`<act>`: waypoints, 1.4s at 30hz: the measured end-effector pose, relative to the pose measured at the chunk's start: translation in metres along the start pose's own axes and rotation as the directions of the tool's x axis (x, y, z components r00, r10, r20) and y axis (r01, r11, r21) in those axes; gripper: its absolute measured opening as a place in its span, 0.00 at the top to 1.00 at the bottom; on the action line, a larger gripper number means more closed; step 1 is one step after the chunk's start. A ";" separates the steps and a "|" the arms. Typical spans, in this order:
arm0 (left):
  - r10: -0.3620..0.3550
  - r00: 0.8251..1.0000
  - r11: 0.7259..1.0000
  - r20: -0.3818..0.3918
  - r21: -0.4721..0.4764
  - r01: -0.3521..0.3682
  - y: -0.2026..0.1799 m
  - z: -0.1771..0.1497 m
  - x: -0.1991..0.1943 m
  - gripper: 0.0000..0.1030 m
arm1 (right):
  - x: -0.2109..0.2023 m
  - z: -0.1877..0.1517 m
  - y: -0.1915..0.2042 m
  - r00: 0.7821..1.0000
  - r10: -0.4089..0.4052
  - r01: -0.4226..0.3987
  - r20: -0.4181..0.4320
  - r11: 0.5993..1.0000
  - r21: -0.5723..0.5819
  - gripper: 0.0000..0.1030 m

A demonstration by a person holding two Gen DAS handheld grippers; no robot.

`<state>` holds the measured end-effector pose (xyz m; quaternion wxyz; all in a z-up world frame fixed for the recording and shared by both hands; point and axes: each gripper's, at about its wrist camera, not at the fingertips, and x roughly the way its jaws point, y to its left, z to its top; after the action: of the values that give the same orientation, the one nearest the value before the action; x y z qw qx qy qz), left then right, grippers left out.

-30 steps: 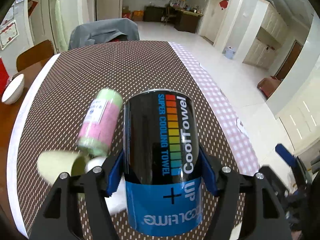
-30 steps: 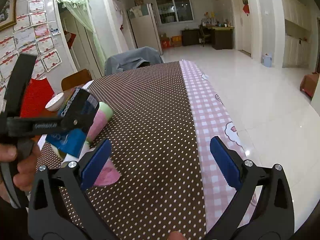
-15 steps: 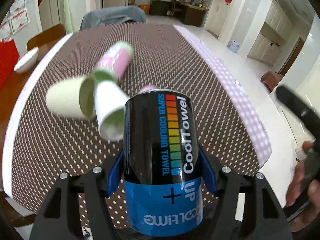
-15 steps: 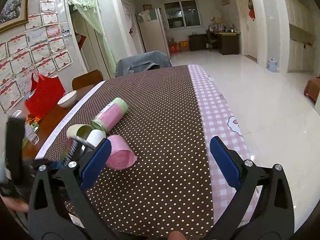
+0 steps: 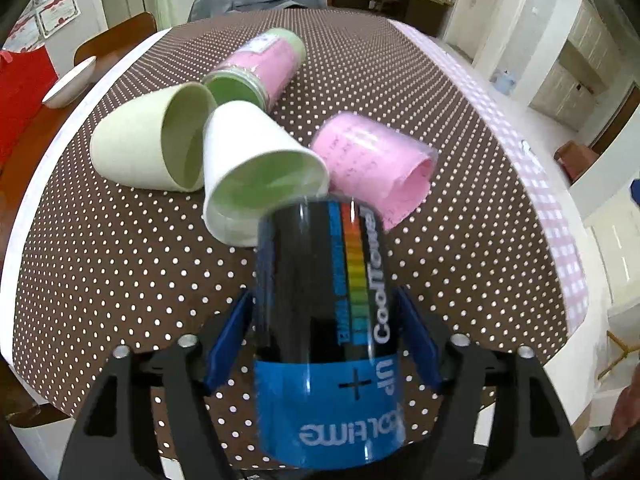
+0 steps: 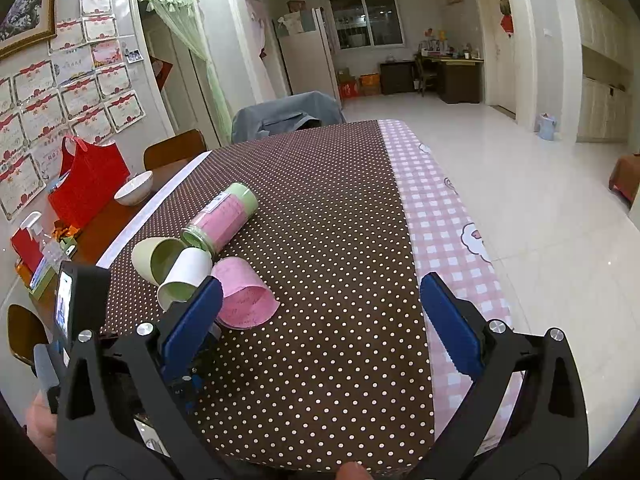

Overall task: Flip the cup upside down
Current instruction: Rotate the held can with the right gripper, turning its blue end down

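A black and blue "CoolTowel" cup (image 5: 324, 320) stands between the blue pads of my left gripper (image 5: 324, 332); small gaps show on both sides, so the jaws look open around it. The cup sits near the table's front edge, its print upside down. Beyond it a white cup (image 5: 256, 168), a pale green cup (image 5: 148, 140), a pink cup (image 5: 372, 164) and a pink-and-green canister (image 5: 260, 64) lie on their sides. My right gripper (image 6: 320, 320) is open and empty above the table's front right, with the cups (image 6: 184, 276) to its left.
The table has a brown polka-dot cloth (image 6: 320, 208) with a pink checked strip (image 6: 432, 216) on the right. A white bowl (image 6: 134, 188) and a red bag (image 6: 90, 180) stand at the left. A chair with a grey cover (image 6: 284, 114) is at the far end.
The left gripper has come down with the CoolTowel cup to the front of the table and its jaws have loosened. The right gripper has pulled back and risen a little.
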<state>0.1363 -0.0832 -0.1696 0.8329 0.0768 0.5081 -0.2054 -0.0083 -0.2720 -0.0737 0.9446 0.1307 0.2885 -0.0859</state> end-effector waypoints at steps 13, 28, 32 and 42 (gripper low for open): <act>0.122 0.975 0.992 0.186 0.006 -0.125 -0.009 -0.008 -0.050 0.25 | -0.001 0.001 0.011 1.000 0.030 -0.030 -0.009 0.999 -0.012 0.06; 0.210 0.918 0.978 0.336 -0.058 -0.202 0.003 -0.010 -0.110 0.25 | -0.002 0.005 0.033 0.998 0.064 -0.064 -0.020 0.997 -0.046 0.06; 0.224 0.903 0.975 0.366 -0.082 -0.208 0.012 -0.010 -0.120 0.25 | -0.002 0.006 0.041 0.997 0.072 -0.073 -0.023 0.995 -0.062 0.06; 0.254 0.869 0.967 0.424 -0.132 -0.219 0.031 -0.018 -0.143 0.25 | 0.002 0.009 0.064 0.992 0.114 -0.119 -0.054 0.988 -0.098 0.06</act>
<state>0.0776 -0.0117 -0.0550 0.9468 0.0571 0.3026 -0.0934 0.0134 -0.2140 -0.0550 0.9461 0.1012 0.3072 -0.0126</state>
